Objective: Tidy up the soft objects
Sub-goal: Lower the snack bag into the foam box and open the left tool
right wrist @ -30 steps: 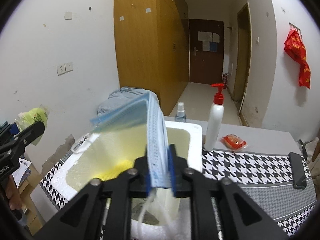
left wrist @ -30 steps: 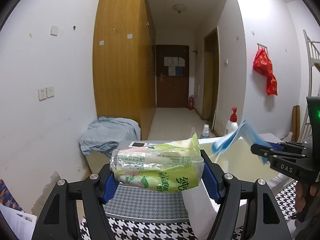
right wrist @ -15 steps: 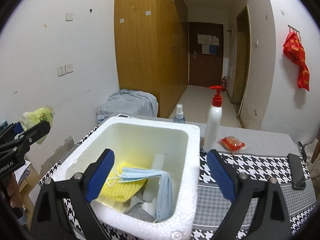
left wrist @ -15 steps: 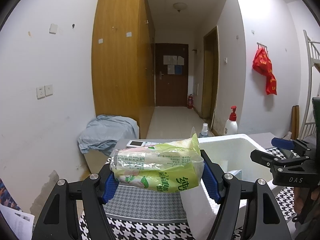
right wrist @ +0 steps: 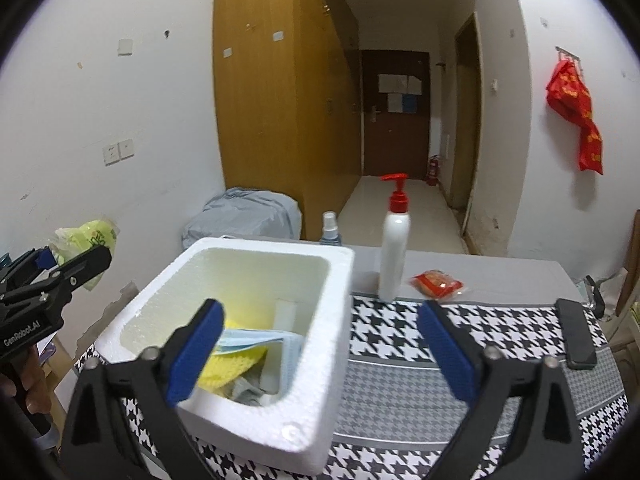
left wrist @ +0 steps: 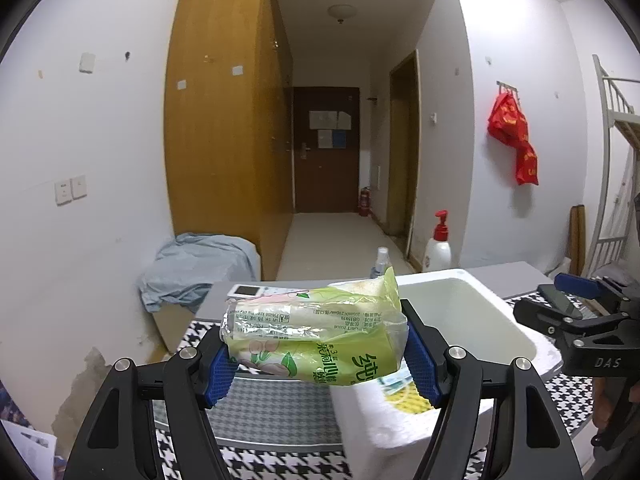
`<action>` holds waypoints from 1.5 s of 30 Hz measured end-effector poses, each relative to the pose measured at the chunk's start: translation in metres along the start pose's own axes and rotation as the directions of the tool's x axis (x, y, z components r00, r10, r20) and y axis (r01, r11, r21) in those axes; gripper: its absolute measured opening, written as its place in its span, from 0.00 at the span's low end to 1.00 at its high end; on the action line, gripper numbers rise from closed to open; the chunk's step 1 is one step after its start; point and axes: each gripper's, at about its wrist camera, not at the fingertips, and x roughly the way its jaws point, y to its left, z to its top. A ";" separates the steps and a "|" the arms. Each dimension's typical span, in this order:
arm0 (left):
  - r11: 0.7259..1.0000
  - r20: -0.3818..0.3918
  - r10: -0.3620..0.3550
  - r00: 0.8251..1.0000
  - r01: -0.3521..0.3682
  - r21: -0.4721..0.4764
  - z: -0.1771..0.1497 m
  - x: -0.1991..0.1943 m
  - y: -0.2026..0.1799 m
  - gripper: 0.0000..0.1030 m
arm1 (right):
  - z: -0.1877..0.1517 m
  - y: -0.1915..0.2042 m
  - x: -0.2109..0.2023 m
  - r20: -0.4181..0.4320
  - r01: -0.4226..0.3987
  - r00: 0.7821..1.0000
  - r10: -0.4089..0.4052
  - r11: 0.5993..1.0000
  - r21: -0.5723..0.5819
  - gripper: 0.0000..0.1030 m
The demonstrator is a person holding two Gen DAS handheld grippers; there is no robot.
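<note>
- Two grippers noted: left gripper [left wrist: 316, 354] clamped on green tissue pack [left wrist: 316, 340], long axis crosswise between the pads.
- Right gripper [right wrist: 320, 344] jaws opening, nothing between them, over the near rim of the foam box [right wrist: 320, 420].
- Foam box just right of and below the pack; left hand nearer.
- Blue mask [right wrist: 256, 340], gripped a second ago, now inside the box on yellow cloth [right wrist: 232, 366].
</note>
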 end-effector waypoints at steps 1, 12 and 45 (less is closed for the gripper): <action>1.000 0.000 -0.004 1.000 0.004 0.002 0.000 0.001 -0.003 0.70 | -0.001 -0.004 -0.003 0.006 0.007 1.000 -0.007 1.000 0.006 1.00; 0.997 -0.007 -0.060 0.998 0.060 0.038 0.001 0.010 -0.034 0.70 | -0.008 -0.035 -0.025 0.025 0.063 0.998 -0.064 0.997 0.055 1.00; 0.994 -0.057 -0.086 0.995 0.089 0.060 0.002 0.043 -0.084 0.77 | -0.037 -0.092 -0.065 0.019 0.200 0.979 -0.204 0.971 0.130 1.00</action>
